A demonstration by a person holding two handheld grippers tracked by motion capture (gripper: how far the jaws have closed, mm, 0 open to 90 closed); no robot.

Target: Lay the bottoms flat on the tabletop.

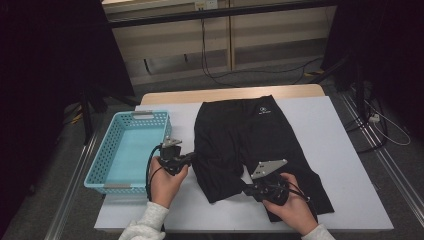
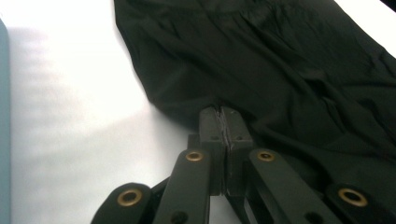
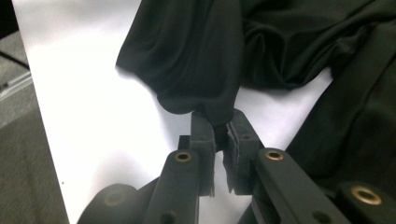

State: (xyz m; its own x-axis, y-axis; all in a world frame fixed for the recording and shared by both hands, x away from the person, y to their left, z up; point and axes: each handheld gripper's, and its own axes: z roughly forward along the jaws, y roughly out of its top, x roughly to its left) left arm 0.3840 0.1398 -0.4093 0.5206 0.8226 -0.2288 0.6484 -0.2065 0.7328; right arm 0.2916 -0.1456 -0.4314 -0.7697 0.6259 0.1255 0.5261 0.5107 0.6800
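The left gripper (image 2: 223,114) had its jaws pressed together, their pads meeting at the very edge of the black trousers (image 2: 280,70); in the left gripper view a thin fold of the dark cloth seemed to be nipped at the tips, though how much was caught could not be told. The right gripper (image 3: 219,122) was clamped on a bunched end of the same garment, a rounded lump of fabric wedged between its two pads and swelling out above them. Seen from the high view, the left gripper (image 1: 189,159) sat at the left side seam of the trousers (image 1: 250,135), held in the person's left hand (image 1: 165,182), while the right gripper (image 1: 248,189) gripped the lower end of the left trouser leg, which was curled back on itself, with the right hand (image 1: 295,207) resting over the other leg. The trousers lay spread on the white table (image 1: 340,150) with the waistband at the far side (a small pale logo showed there) and the legs toward the person. A light-blue plastic basket (image 1: 107,150) stood on the table just beside the left gripper, apart from the garment.
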